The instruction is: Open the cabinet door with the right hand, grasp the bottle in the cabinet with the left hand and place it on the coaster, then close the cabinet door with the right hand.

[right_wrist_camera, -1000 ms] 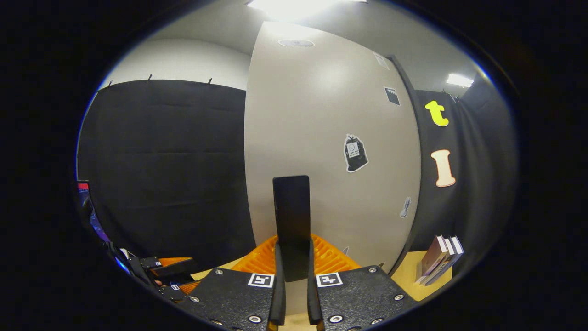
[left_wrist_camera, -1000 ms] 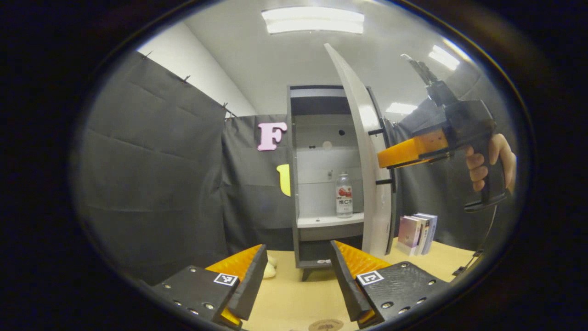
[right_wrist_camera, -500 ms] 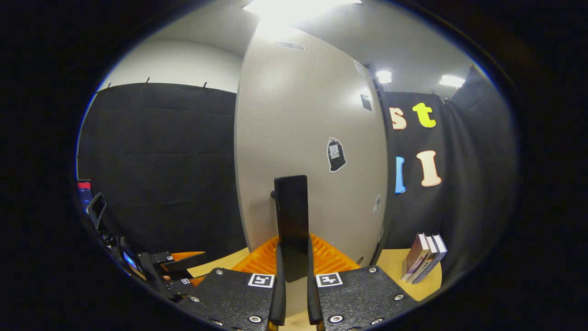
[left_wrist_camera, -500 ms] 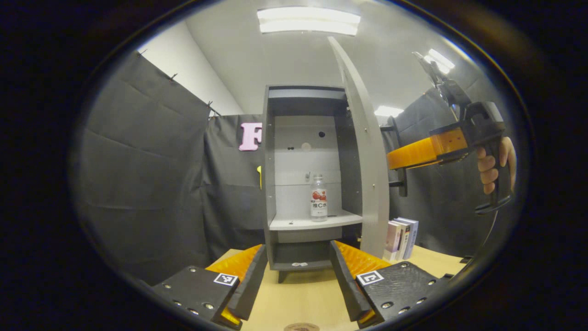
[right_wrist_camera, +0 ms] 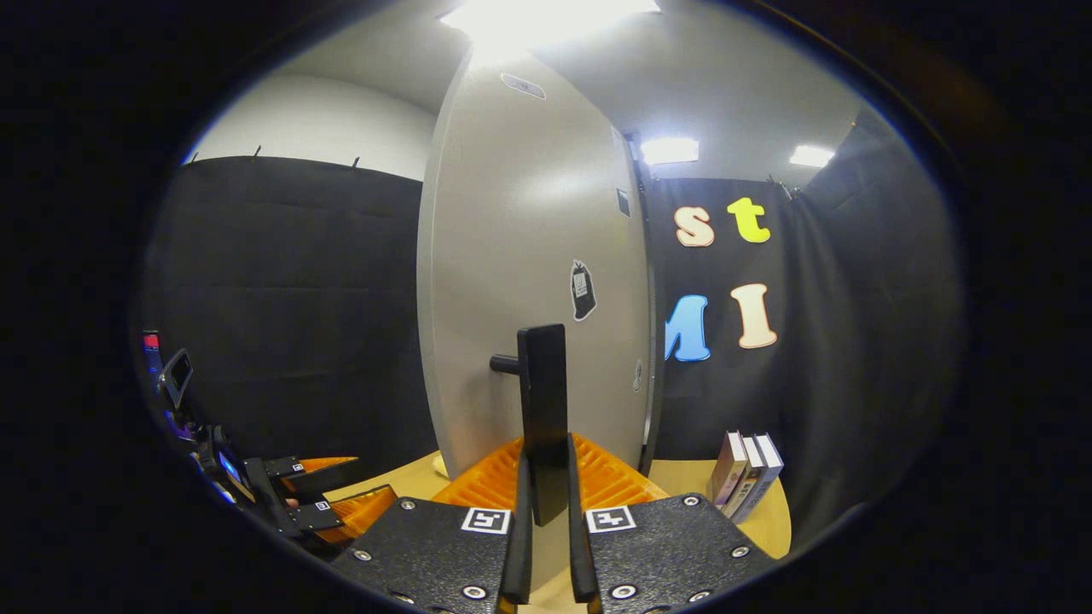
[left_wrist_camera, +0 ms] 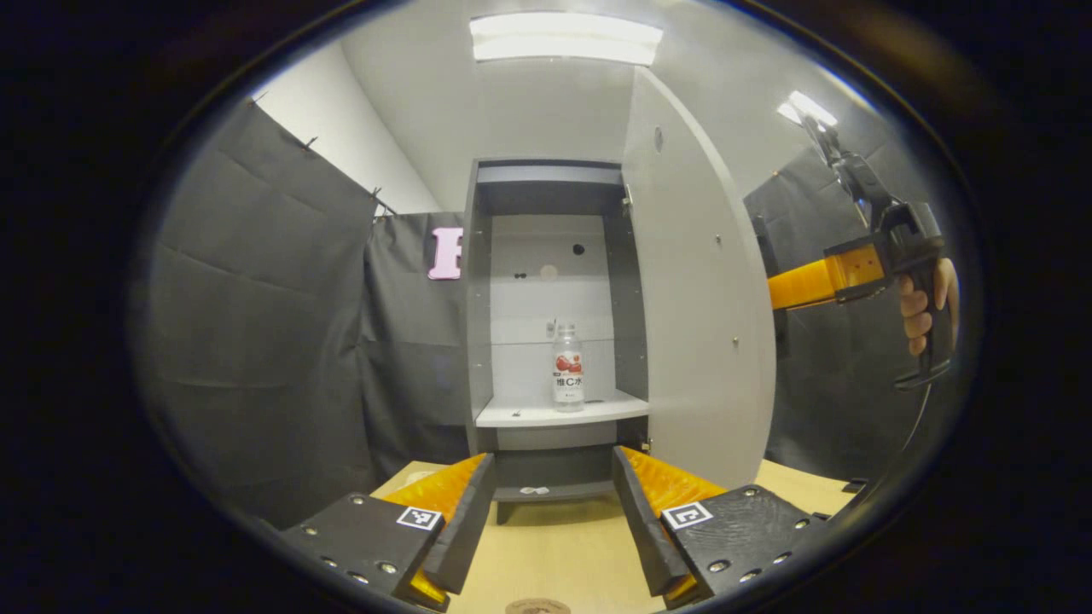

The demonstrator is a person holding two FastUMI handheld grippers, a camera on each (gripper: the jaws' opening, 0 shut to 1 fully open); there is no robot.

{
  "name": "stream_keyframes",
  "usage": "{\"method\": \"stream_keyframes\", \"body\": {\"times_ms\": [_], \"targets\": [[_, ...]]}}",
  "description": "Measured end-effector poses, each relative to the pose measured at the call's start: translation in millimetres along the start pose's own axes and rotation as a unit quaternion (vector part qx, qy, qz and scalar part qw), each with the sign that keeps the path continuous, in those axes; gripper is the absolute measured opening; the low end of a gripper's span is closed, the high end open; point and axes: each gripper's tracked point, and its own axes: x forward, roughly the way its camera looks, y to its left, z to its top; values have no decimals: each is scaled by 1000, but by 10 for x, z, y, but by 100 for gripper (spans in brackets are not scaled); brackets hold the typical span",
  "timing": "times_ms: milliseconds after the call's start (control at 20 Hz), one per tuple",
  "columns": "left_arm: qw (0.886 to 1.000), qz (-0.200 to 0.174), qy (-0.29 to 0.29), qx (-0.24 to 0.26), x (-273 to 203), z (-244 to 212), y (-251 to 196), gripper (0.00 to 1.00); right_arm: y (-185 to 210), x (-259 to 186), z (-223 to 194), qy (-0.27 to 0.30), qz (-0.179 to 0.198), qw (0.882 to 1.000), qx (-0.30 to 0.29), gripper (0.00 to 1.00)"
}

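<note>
Door (left_wrist_camera: 699, 290) swung wider since a second ago; in the left gripper view it was edge-on, now its inner face shows and the cabinet (left_wrist_camera: 546, 324) interior is fully exposed. Books (right_wrist_camera: 746, 473) that stood beside the door in that view are now hidden behind it.

Right gripper (right_wrist_camera: 546, 512): fingers clamped on the dark handle (right_wrist_camera: 542, 409), holding the door open. Seen from the left gripper view, it sits at the door's outer edge, a hand (left_wrist_camera: 926, 307) on its grip.

Left gripper (left_wrist_camera: 550, 520): fingers spread, nothing between them, low over the table (left_wrist_camera: 554, 554).

Bottle (left_wrist_camera: 567, 371): upright on the middle shelf (left_wrist_camera: 559, 414), near its front edge, well apart from the left gripper. It lies straight ahead and above the fingers' line, long axis vertical.

Coaster (left_wrist_camera: 536, 606): at the table's near edge, below the left gripper.

Judgement: opening looks done. Next, the left gripper needs to rise and go forward, fingers straddling the bottle's body from the sides.
</note>
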Motion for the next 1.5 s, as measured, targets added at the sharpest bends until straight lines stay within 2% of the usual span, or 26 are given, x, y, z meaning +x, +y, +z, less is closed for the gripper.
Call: {"method": "stream_keyframes", "body": {"times_ms": [400,500,600,650,700,750,950,1050,1100,1150,1200,1250,1300,1350,1500], "targets": [[1000,13,4,6,-73,-5,-137,72,-236,-40,9,-10,-44,999,1,18],[1000,18,4,5,-77,-11,-137,80,-313,-46,5,-12,-60,998,2,18],[1000,21,5,2,-73,-8,-145,83,-210,-62,-6,-11,-40,999,22,17],[1000,24,5,5,-74,-14,-175,78,-136,-67,-3,-12,-28,999,30,17],[1000,28,4,10,-75,3,-205,82,-91,-86,10,-14,-19,999,34,19],[999,30,2,14,-75,46,-244,81,-119,-83,11,-15,-16,999,34,19],[999,34,-4,12,-49,208,-261,78,-232,-163,-12,-19,-42,999,28,16],[999,31,-6,11,64,284,-254,78,-385,-191,-40,-19,-71,997,20,18],[999,30,-8,12,125,321,-249,78,-427,-218,-47,-19,-81,996,19,21],[999,27,-10,14,190,339,-241,78,-455,-239,-66,-18,-92,995,21,28],[1000,23,-11,15,278,370,-240,78,-488,-273,-81,-17,-104,994,22,50],[1000,17,-11,14,404,388,-251,78,-526,-305,-85,-18,-119,993,23,62],[1000,10,-13,11,514,422,-265,78,-573,-336,-73,-22,-135,990,20,84],[1000,3,-15,9,620,451,-277,78,-641,-353,-61,-27,-151,988,15,93],[1000,-20,-10,-5,1037,486,-279,78,-755,-423,-58,-33,-187,982,8,94]]}}
